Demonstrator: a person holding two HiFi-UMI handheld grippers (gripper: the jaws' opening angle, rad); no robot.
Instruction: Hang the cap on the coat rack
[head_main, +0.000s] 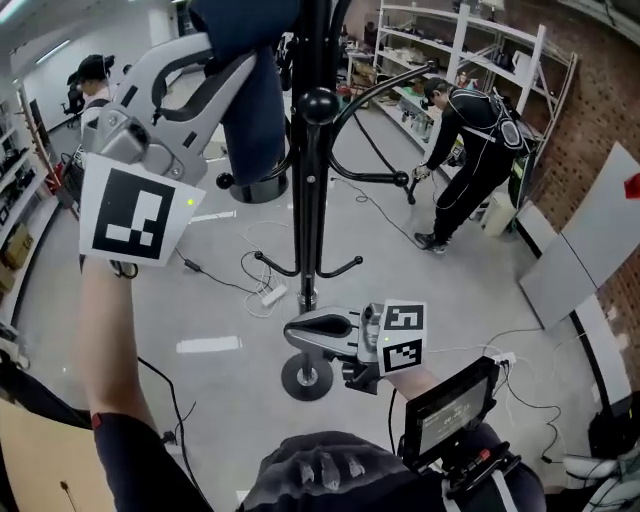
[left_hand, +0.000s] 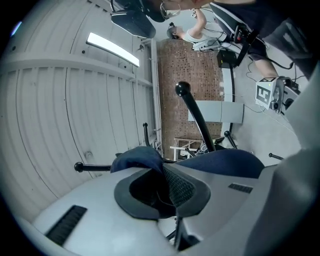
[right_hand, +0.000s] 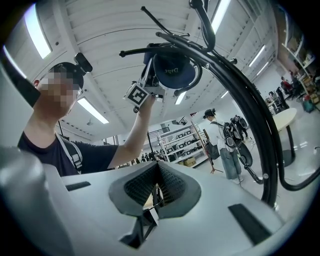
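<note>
A dark blue cap (head_main: 255, 110) hangs from my left gripper (head_main: 240, 75), which is raised high beside the top of the black coat rack (head_main: 310, 170). In the left gripper view the gripper (left_hand: 162, 172) is shut on a fold of the cap (left_hand: 137, 157), and a knobbed rack arm (left_hand: 182, 90) rises just beyond it. My right gripper (head_main: 295, 330) is held low, close to the rack's pole, with its jaws shut and nothing between them. The right gripper view looks up past that gripper (right_hand: 157, 187) at the cap (right_hand: 172, 70) among the rack's curved arms (right_hand: 240, 100).
The rack's round base (head_main: 307, 377) stands on a grey floor with cables and a power strip (head_main: 272, 294). A person in black (head_main: 470, 140) bends over at the back right, by white shelving (head_main: 450, 50). White boards (head_main: 590, 240) lean on the brick wall.
</note>
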